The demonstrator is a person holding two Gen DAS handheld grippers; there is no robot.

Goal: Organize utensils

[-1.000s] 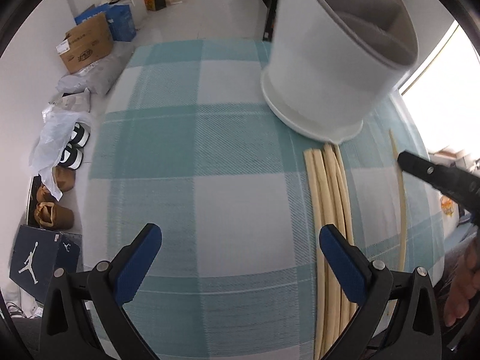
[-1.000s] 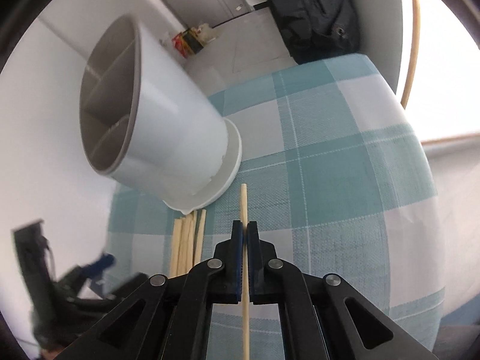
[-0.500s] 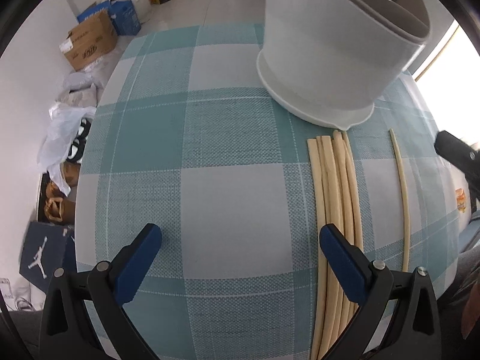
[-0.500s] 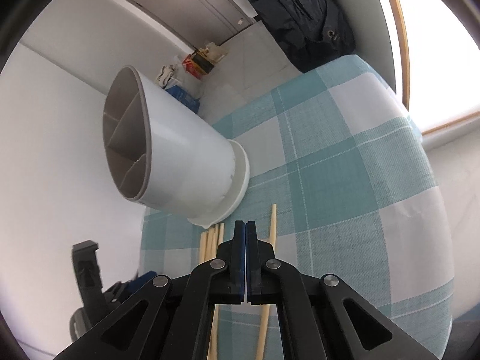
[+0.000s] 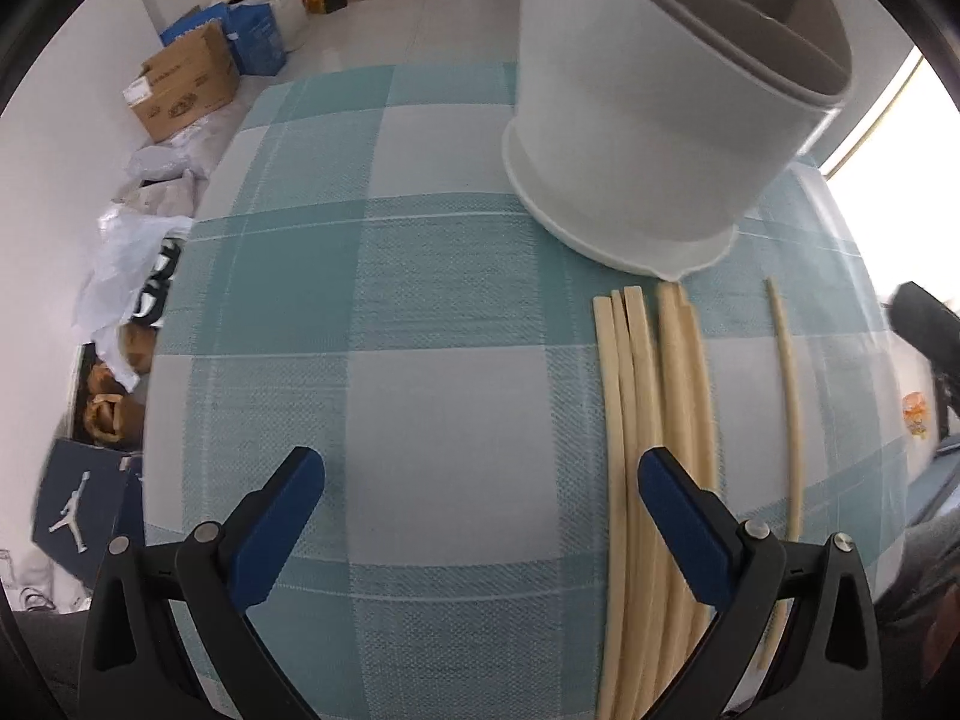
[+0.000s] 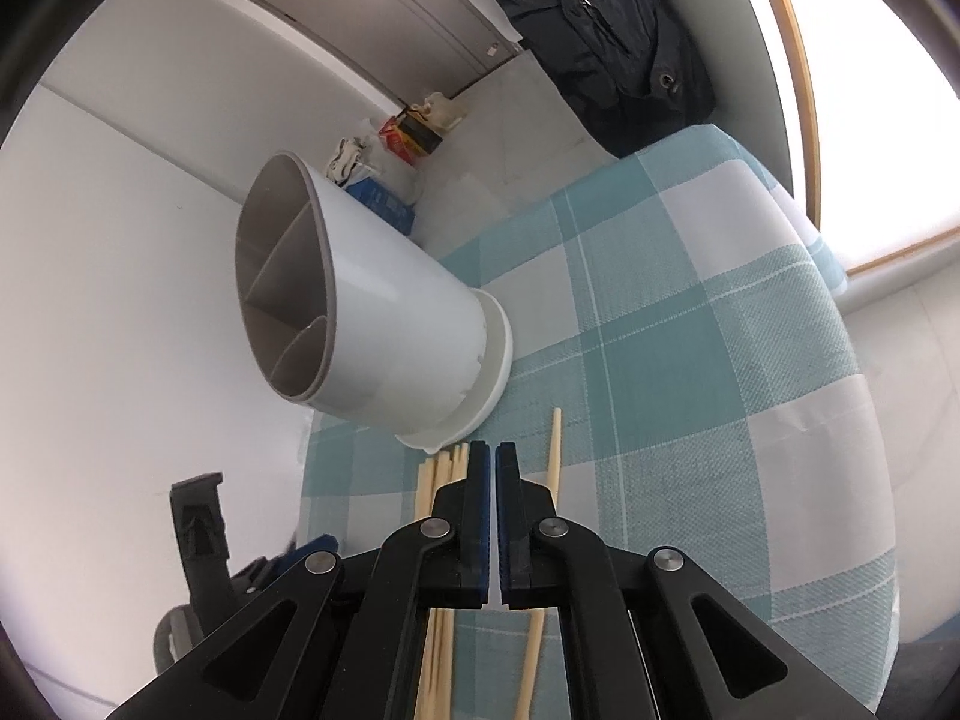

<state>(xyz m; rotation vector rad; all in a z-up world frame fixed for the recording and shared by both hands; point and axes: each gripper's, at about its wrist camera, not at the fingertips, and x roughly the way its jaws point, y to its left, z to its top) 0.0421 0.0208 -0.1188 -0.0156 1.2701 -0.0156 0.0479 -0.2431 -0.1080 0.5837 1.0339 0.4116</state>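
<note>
Two grippers, neither holding anything. Left gripper [image 5: 480, 483] spread wide above the checked cloth [image 5: 420, 396]; its right finger sits over the near end of the chopstick bundle [image 5: 654, 420]. Right gripper [image 6: 495, 462] nearly closed, thin slit between the pads, nothing in it, hovering between the bundle [image 6: 441, 468] and the lone chopstick [image 6: 555, 444].

Risks, near to far:
- Bundle sticks lie touching side by side. A pinch likely takes several, or rolls one off the pile.
- Lone chopstick [image 5: 786, 390] lies apart, right of the bundle. It's thin and flat on cloth, so jaws may skid over it or snag fabric.
- White divided holder [image 5: 654, 120] stands just past the stick tips, bundle tips almost at its base. Holder looks empty. Pushing sticks forward could shove it; a long stick dropped in tilted could catch a divider or tip it.
</note>
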